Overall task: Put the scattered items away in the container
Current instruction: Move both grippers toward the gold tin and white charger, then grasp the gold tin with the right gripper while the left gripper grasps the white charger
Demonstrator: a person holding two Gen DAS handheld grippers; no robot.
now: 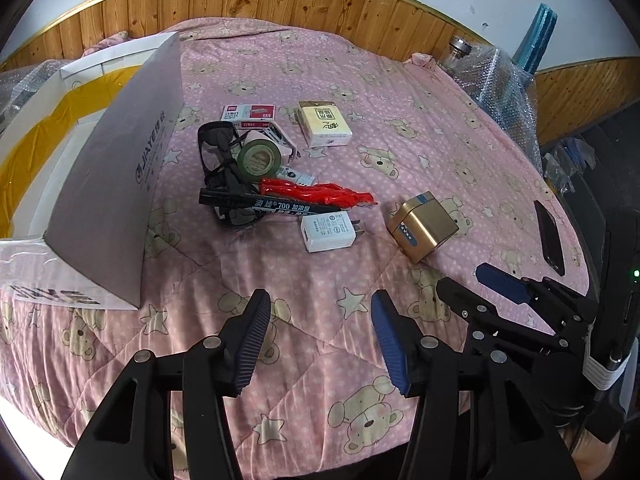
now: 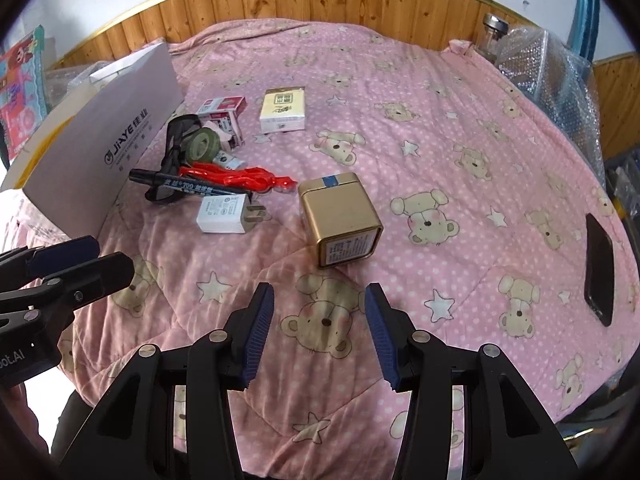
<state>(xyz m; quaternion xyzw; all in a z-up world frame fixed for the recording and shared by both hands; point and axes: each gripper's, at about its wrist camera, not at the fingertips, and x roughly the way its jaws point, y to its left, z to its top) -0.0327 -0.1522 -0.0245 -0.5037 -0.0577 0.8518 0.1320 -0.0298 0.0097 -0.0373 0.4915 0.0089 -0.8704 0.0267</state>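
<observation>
- With both claws, left claw (image 1: 320, 336) and right claw (image 2: 320, 330), spread wide and empty, nothing's picked yet.
- Gold tin (image 2: 340, 220) lies on the bed, just ahead of right claw: straddle its flat sides.
- White box (image 1: 116, 184) sits open at left; lift clear of its wall.

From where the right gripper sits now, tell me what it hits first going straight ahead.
Most likely the gold tin. It lies on the quilt ahead of the open right gripper, roughly centred between the jaws. Depth is hard to judge through the fisheye.
</observation>
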